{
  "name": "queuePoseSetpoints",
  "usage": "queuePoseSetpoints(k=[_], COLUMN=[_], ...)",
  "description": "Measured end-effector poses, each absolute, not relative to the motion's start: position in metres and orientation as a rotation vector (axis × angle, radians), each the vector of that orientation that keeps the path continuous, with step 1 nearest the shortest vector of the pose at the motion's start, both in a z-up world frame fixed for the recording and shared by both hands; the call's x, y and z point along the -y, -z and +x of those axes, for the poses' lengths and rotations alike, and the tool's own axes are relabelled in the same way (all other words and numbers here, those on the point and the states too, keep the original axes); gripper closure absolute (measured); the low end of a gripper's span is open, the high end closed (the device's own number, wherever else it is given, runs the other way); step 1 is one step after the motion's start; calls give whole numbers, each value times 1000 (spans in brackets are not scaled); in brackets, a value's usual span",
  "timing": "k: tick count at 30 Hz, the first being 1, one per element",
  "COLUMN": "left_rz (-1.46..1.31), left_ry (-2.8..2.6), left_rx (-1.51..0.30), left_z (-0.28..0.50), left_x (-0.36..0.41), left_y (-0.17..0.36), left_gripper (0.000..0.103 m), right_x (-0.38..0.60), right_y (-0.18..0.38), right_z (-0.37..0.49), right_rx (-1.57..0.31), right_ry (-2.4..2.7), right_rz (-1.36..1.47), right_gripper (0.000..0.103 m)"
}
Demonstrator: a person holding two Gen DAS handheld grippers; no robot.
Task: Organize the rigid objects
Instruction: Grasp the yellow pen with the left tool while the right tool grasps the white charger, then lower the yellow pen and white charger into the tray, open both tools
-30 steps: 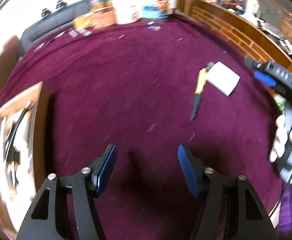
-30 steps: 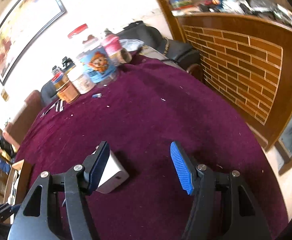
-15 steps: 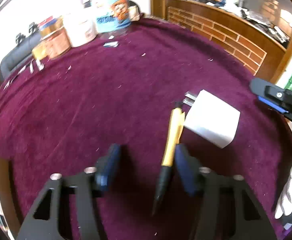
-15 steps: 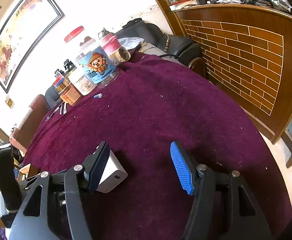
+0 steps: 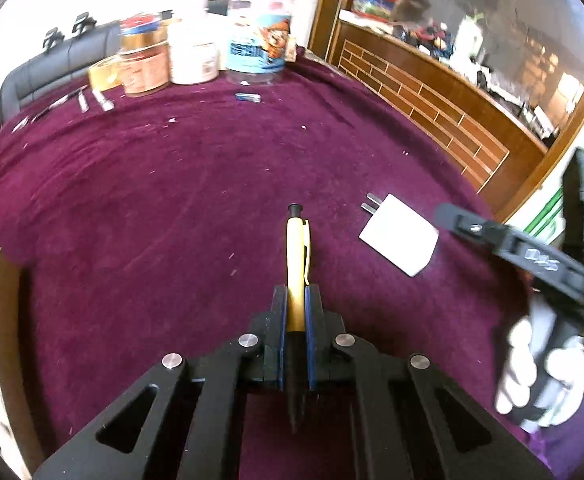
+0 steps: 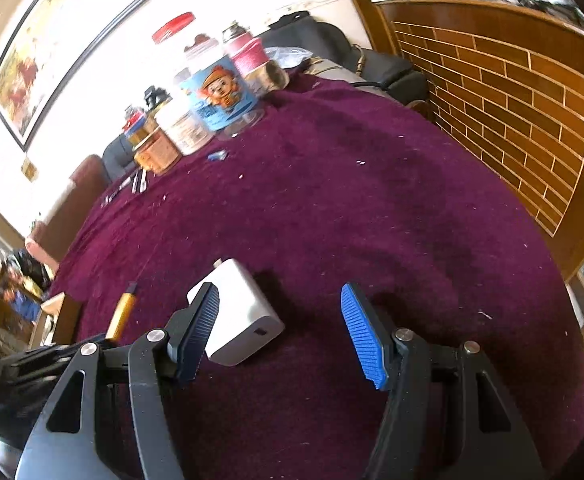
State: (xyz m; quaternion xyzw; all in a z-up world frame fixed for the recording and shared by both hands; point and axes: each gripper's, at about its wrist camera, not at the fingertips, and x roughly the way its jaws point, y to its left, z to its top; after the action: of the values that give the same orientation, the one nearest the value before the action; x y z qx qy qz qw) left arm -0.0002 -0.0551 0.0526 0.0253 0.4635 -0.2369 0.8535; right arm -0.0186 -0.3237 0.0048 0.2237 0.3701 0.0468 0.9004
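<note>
Maroon cloth (image 5: 171,208) is spread over table | yellow pen (image 5: 296,276), light, stiff, slippery, is pinched mid-barrel by left gripper (image 5: 295,320) | right gripper (image 6: 283,332) is held spread; white charger (image 6: 243,312) at its nine o'clock

1 pen (image 5: 296,264), 1 charger (image 5: 399,246), 4 jars (image 5: 257,46).

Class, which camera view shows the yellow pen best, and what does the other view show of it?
The left wrist view: the yellow pen runs down the centre, clamped between the left gripper pads, its clip and dark tip visible. The right wrist view shows only the pen's upper end at the left, the rest hidden behind gripper parts.
</note>
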Motion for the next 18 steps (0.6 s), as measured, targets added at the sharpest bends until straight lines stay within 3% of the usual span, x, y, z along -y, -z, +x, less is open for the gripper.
queuePoseSetpoints(k=[8, 16, 17, 18], left_rz=[-77, -209, -224, -235], left_ry=[520, 379, 354, 320], left_rx=[-935, -865, -858, -852], left_z=[-34, -66, -71, -76], left_x=[-8, -111, -124, -140], left_y=[-85, -107, -108, -108], left_gripper=[97, 97, 97, 97], right_x=[283, 237, 236, 238], right_y=[-18, 3, 3, 3], right_z=[6, 36, 37, 38], right_rx=[-889, -1021, -1013, -1016], right_ry=[-109, -163, -157, -152], right_rz=[202, -75, -68, -49], right_gripper=[38, 36, 38, 47])
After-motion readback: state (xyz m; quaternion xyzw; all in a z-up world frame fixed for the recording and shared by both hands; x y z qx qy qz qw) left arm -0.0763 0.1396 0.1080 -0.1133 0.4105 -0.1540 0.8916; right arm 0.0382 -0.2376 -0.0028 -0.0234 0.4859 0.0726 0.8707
